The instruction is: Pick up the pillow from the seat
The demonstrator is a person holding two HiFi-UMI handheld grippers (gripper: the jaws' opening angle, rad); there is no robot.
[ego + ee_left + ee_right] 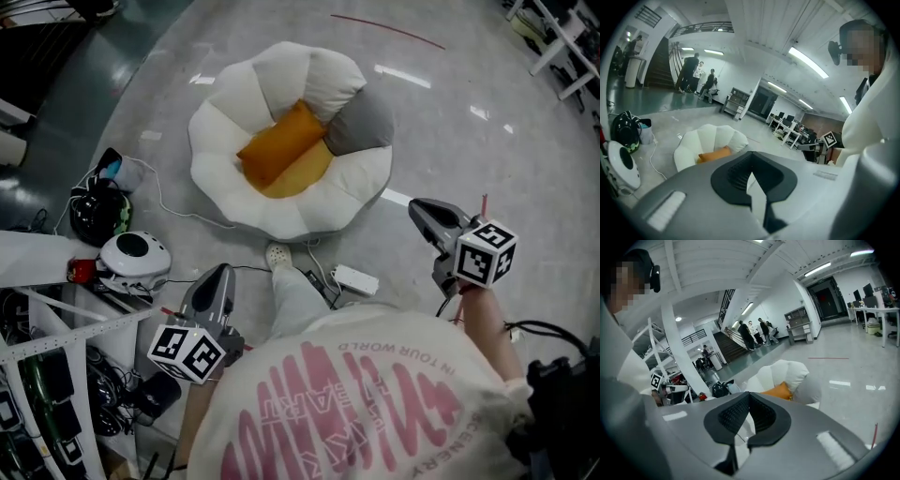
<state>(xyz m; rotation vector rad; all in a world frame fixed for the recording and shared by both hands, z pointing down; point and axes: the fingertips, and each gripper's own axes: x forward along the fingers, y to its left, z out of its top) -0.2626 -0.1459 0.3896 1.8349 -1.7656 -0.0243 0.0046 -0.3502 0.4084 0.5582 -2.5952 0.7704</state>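
Note:
An orange pillow [279, 146] lies across the middle of a white flower-shaped seat [225, 112] on the floor, over its yellow centre and beside one grey petal [361, 122]. My left gripper [221, 273] is shut and empty, well short of the seat on the near left. Off to the near right, my right gripper [418, 209] is also shut and holds nothing. In the left gripper view the pillow [714, 153] shows past the closed gripper [751, 172]. In the right gripper view the pillow [778, 391] sits beyond the closed gripper [748, 405].
A white helmet [134, 255], a black helmet [97, 212] and cables lie left of the seat, by a white rack [66, 333]. A white box [354, 279] and my shoe [277, 255] are on the floor before the seat. People [693, 72] stand far off.

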